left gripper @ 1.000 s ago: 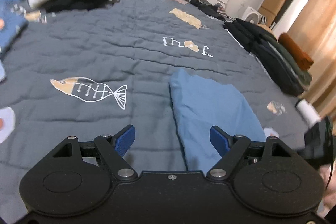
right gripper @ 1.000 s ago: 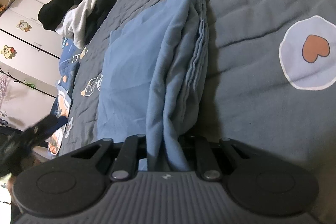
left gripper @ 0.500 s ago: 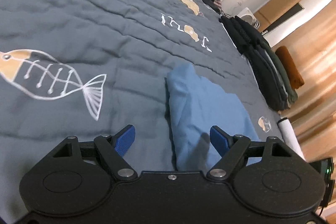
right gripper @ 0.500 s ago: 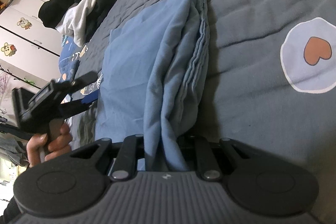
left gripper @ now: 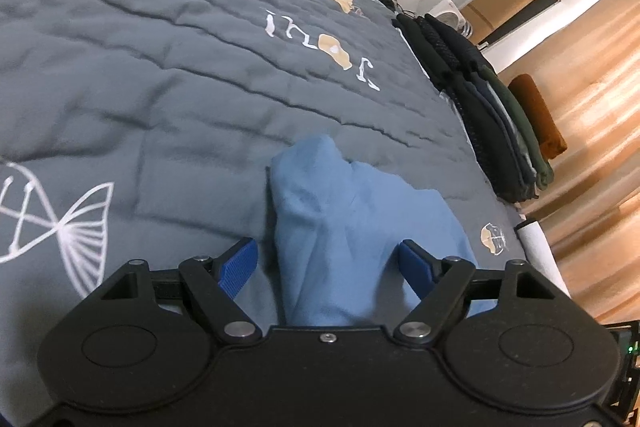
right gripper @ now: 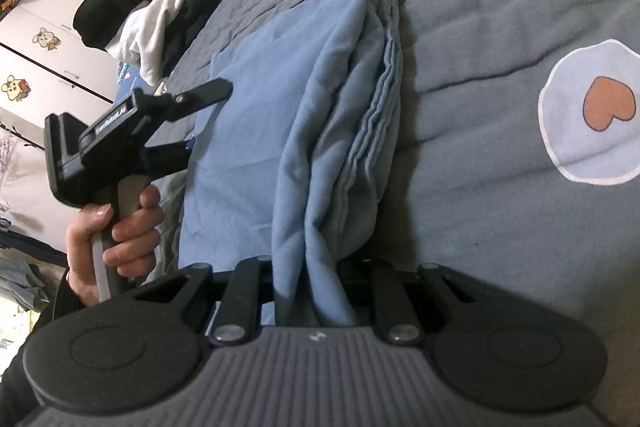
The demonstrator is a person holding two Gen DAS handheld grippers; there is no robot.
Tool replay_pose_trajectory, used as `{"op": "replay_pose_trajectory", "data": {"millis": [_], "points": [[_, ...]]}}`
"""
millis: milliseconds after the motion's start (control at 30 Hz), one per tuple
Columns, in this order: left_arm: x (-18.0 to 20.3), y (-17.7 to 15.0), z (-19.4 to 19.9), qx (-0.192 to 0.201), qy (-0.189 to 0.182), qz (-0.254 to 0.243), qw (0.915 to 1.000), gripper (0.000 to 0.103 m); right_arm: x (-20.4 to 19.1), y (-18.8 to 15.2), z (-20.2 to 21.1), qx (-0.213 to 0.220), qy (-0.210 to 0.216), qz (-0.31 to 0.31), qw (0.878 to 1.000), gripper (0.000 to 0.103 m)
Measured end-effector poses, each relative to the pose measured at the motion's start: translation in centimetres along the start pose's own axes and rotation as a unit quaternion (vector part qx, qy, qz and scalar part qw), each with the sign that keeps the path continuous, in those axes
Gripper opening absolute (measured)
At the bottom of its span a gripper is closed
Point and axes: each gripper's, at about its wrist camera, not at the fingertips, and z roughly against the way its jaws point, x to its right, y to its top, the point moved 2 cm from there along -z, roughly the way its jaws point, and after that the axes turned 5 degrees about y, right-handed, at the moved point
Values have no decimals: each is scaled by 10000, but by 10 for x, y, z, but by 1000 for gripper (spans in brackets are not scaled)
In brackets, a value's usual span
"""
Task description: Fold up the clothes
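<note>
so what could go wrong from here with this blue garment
The right hand-held gripper pinches only a bunched end of the blue garment, so a pull may drag the stacked folds apart. The left hand-held gripper is open astride one edge; closing there might catch only the top layer, or the quilt beneath. The folded side already looks uneven, so the next fold could come out crooked.

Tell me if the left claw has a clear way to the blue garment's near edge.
Probably yes: the left claw is open, the blue garment already lies between its fingers, and nothing blocks it. The right claw pinches another edge.
</note>
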Motion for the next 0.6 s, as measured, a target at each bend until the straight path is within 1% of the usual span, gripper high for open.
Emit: {"op": "replay_pose_trajectory", "data": {"millis": [433, 567, 600], "points": [[12, 4, -21, -159, -286, -185, 9993, 75, -1, -1, 1, 4, -16, 16, 10000, 14], [13, 6, -24, -196, -288, -153, 9993, 73, 0, -4, 2, 8, -34, 29, 10000, 14], [15, 7, -24, -213, -284, -163, 9992, 71, 0, -4, 2, 8, -38, 33, 10000, 14]]}}
